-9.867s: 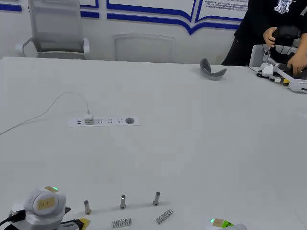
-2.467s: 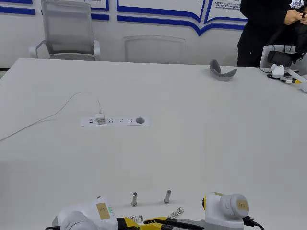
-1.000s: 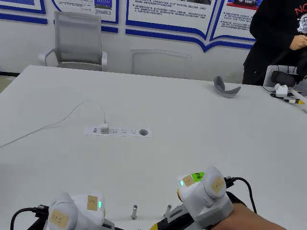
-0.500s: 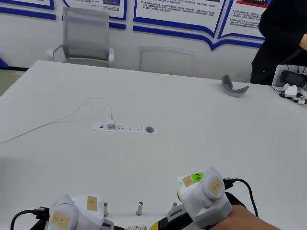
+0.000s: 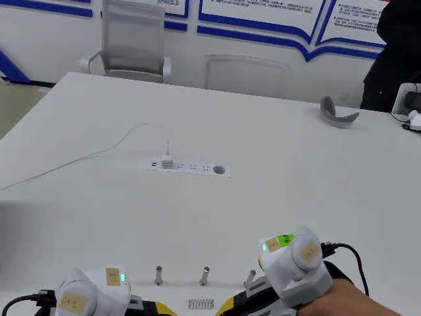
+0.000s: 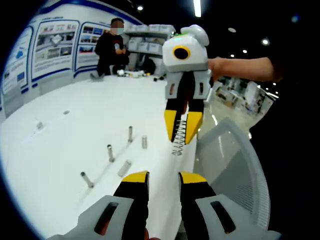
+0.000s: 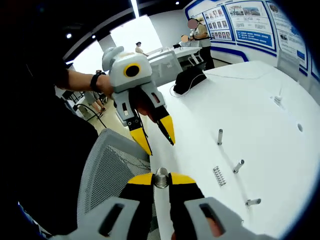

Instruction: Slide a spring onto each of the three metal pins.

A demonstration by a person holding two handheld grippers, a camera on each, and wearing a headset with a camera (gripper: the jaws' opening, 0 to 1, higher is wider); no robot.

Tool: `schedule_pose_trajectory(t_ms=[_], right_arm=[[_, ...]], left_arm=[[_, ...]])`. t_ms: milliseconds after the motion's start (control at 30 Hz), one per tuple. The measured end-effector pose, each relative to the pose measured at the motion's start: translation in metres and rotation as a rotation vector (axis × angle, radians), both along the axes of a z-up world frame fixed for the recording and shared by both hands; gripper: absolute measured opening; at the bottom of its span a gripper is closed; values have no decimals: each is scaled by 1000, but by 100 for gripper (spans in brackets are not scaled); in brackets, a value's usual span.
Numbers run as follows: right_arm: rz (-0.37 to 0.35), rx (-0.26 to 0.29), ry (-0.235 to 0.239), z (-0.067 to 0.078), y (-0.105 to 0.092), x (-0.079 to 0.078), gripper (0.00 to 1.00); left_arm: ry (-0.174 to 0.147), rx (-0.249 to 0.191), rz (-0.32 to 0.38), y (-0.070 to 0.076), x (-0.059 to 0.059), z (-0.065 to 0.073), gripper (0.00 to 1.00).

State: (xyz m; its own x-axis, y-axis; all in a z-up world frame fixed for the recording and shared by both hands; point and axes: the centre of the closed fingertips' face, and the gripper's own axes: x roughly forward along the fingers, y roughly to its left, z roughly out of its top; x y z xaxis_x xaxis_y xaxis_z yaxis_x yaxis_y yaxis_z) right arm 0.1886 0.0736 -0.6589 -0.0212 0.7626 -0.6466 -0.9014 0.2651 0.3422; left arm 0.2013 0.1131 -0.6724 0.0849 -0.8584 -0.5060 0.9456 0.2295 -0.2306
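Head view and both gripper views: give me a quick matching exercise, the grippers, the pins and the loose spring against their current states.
1. left gripper
2. right gripper
3. three pins
4. loose spring

A. lying flat on the table by the pins
B. fingers shut on a second spring
C. standing upright, bare
D. fingers open, empty

Pairs: 1-D, 2-B, 3-C, 4-A.

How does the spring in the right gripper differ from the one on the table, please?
The held spring is clamped in the right gripper; the loose spring is untouched. The held spring is off the table; the loose spring lies flat beside the pins. Both are small metal coils.
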Motion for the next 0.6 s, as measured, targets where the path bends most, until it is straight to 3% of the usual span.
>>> schedule_pose_trajectory(t_ms=[167, 300, 500, 600], right_arm=[[-24, -31, -8, -7, -6, 8, 13], [-57, -86, -40, -19, -12, 22, 13], [-66, -98, -50, -25, -11, 35, 13], [-73, -102, -58, -27, -9, 45, 13]], left_arm=[[-5, 15, 74, 15, 11, -8, 27], [-6, 19, 141, 26, 22, -14, 30], [-14, 73, 248, 48, 36, -34, 37], [1, 76, 299, 59, 40, -40, 41]])
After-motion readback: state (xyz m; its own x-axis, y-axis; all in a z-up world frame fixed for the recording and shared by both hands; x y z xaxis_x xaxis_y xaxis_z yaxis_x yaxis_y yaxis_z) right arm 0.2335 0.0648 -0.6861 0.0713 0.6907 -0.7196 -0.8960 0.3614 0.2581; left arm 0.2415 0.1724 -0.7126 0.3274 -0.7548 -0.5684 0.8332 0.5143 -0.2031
